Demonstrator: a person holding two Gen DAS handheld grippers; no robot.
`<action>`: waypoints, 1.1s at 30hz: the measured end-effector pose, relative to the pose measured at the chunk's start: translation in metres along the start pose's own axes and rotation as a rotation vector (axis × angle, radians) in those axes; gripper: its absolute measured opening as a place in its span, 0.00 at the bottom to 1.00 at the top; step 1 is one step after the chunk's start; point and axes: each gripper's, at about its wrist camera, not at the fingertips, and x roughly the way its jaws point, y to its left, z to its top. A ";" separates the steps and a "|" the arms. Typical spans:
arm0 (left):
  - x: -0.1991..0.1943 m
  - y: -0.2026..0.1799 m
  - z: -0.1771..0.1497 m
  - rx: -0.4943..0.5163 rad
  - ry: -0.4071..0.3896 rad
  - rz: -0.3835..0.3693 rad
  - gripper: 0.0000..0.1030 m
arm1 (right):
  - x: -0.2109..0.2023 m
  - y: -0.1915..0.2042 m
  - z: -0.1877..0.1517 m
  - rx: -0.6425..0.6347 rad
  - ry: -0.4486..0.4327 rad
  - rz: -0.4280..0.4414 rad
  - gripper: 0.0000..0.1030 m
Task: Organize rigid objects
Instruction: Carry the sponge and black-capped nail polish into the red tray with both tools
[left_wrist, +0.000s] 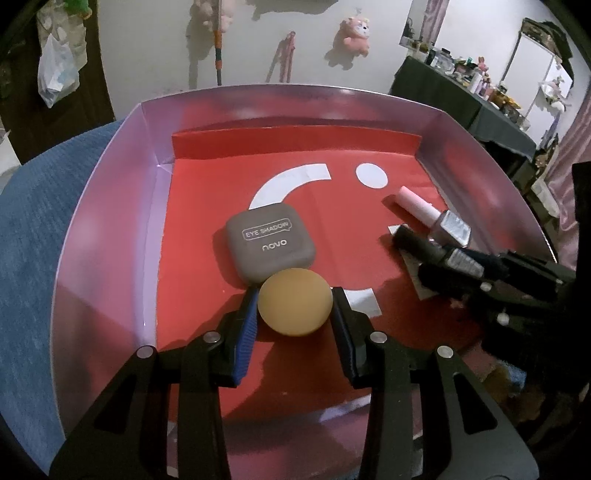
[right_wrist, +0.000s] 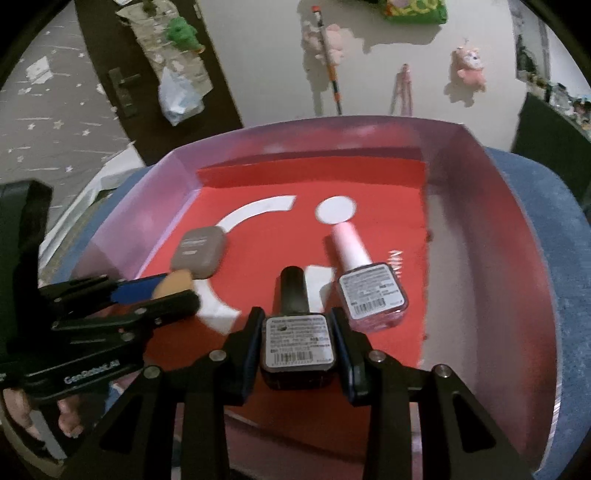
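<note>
A shallow box with pale pink walls and a red floor sits on a blue cushion. My left gripper is shut on a round tan sponge, just in front of a grey eyeshadow compact lying on the red floor. My right gripper is shut on a dark nail polish bottle with a black cap, held low over the floor. A pink-capped nail polish bottle lies beside it on the right.
The blue cushion surrounds the box. A person's fingers hold the left gripper's handle. Beyond the box is a pale floor with plush toys, a plastic bag and a cluttered dark table.
</note>
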 end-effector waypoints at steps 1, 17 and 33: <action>0.001 0.000 0.001 0.000 -0.003 0.006 0.35 | 0.000 -0.004 0.001 0.008 -0.007 -0.024 0.37; 0.010 -0.002 0.007 -0.007 -0.024 0.041 0.35 | 0.003 -0.011 0.007 0.004 -0.021 -0.109 0.37; 0.010 -0.004 0.006 0.014 -0.026 0.066 0.35 | 0.002 -0.011 0.006 0.005 -0.024 -0.100 0.38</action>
